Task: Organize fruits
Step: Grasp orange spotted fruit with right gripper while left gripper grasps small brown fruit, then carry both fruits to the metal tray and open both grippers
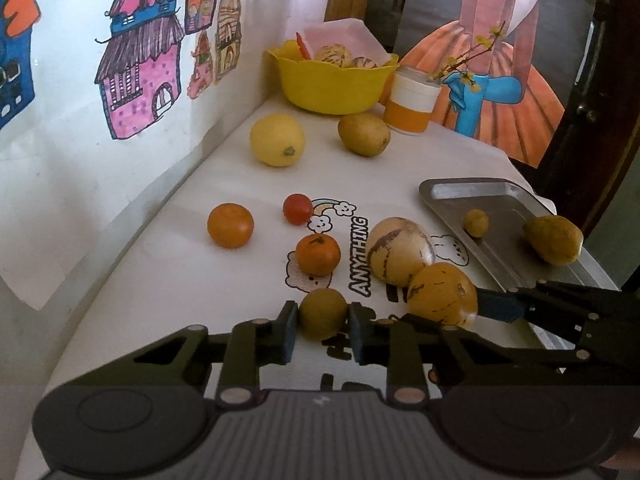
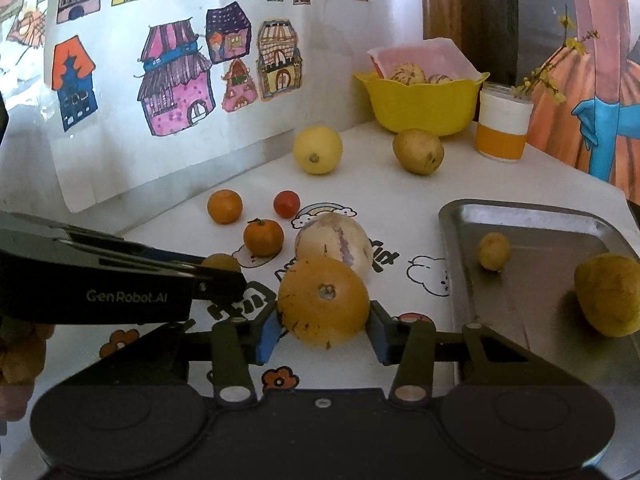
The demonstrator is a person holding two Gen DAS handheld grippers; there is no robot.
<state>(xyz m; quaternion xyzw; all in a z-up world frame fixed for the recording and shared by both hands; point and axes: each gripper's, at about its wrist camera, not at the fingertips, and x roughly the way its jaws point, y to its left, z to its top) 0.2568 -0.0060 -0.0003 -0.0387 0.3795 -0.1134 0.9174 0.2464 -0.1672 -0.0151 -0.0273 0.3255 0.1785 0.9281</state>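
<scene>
White desk (image 1: 224,168) under me: my left hand-held gripper (image 1: 323,330) pinches a small olive fruit (image 1: 322,313); at its 3 o'clock, my right hand-held gripper (image 2: 323,326) clamps an orange melon (image 2: 323,302).

We see a white tablecloth (image 2: 400,188) printed with black-outlined clouds, a rainbow and orange flowers. At its far edge stands a plain yellow plastic bowl (image 2: 420,108); beside it is a white cup with an orange band (image 2: 502,130). The round orange-yellow melon (image 2: 324,300) has dark flecks, and the pale cream melon (image 2: 336,240) behind it bears purple stripes. The metal tray (image 2: 532,280) is dull grey.
</scene>
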